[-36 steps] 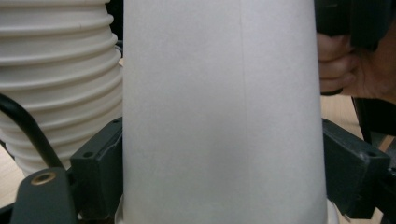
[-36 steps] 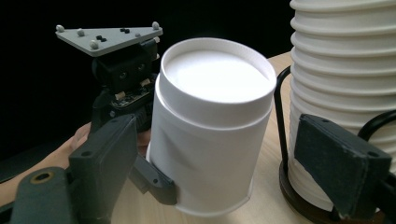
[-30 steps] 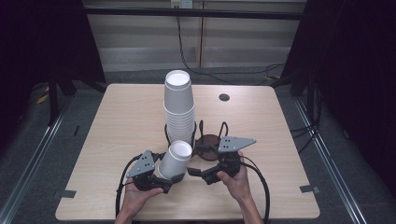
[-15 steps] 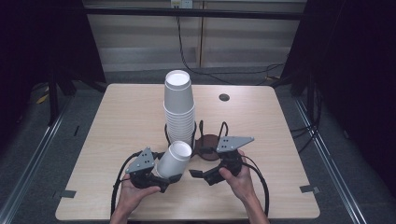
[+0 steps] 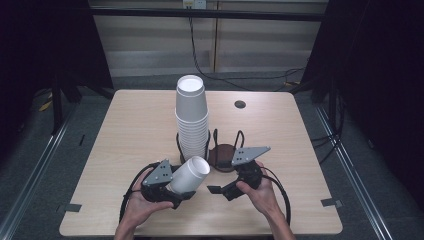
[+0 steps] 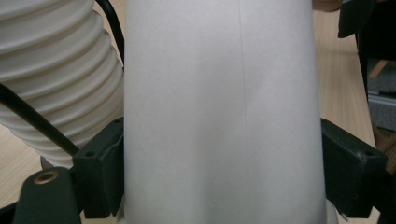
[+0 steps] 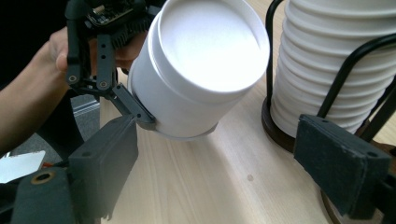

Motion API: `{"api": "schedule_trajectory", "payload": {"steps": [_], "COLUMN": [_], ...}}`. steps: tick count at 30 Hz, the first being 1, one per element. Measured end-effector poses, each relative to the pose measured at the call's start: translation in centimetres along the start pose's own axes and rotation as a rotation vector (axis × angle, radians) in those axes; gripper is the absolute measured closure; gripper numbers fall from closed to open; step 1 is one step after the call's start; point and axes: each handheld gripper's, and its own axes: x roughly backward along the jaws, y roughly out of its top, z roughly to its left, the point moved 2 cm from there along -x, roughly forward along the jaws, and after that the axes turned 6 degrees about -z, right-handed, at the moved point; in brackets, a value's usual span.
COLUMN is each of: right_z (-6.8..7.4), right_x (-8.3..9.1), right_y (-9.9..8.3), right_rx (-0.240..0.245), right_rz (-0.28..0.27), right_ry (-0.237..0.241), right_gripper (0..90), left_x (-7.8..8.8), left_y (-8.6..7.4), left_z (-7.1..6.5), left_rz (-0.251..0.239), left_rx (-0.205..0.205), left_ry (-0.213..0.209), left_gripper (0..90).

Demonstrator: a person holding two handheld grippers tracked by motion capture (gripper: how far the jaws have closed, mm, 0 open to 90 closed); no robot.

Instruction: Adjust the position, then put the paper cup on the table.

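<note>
A white paper cup lies tilted in my left gripper, its closed base pointing towards the right gripper. The left jaws have just been closing, and their pads now press on both sides of the cup wall. My right gripper hovers just right of the cup with its jaws wide apart and nothing between them. Behind both stands a tall stack of white cups in a black wire holder. The same stack rises beside the held cup.
A second round holder base with wire hoops stands right of the stack, close to the right hand. A small dark disc lies at the table's far side. The wooden tabletop drops off to dark floor on all sides.
The cup in my left gripper has sunk slightly and tipped a bit further over. The right gripper has stayed where it was.
</note>
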Motion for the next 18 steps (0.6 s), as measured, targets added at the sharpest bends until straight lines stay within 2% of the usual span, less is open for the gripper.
{"api": "schedule_trajectory", "payload": {"steps": [2, 3, 5, 8, 9, 11, 13, 15, 18], "right_z": [-0.1, -0.1, -0.2, -0.5, -0.6, -0.6, -0.6, -0.6, -0.7], "right_x": [0.1, 0.2, 0.4, 0.7, 0.9, 1.0, 1.0, 1.0, 0.9], "right_y": [-0.1, -0.1, -0.2, -0.2, -0.2, -0.2, -0.3, -0.3, -0.4], "right_rx": [0.003, -0.001, 0.001, -0.004, -0.006, -0.006, -0.004, 0.0, 0.003], "right_rz": [0.004, 0.005, 0.008, -0.003, -0.01, -0.013, -0.006, 0.002, 0.026], "right_ry": [0.003, 0.001, -0.001, -0.02, -0.011, -0.023, 0.003, -0.001, 0.002], "right_gripper": [13.4, 13.4, 13.5, 13.6, 13.8, 14.7, 15.0, 15.0, 14.7], "left_x": [-0.1, -0.1, -0.3, -0.5, -0.5, -0.5, -0.6, -0.7, -0.8], "left_y": [0.3, 0.4, 0.5, 0.8, 0.9, 1.1, 1.2, 1.2, 1.4], "left_z": [-0.1, -0.1, 0.0, 0.0, 0.0, 0.0, 0.0, 0.0, -0.1], "left_rz": [0.018, 0.018, 0.027, 0.078, 0.079, 0.077, 0.091, 0.118, 0.134], "left_rx": [-0.016, -0.023, -0.02, -0.054, -0.053, -0.056, -0.061, -0.069, -0.079], "left_ry": [-0.01, 0.002, -0.008, 0.0, -0.009, -0.021, -0.028, -0.021, -0.035], "left_gripper": [15.6, 15.7, 15.7, 15.7, 15.7, 15.7, 15.7, 15.7, 15.7]}}
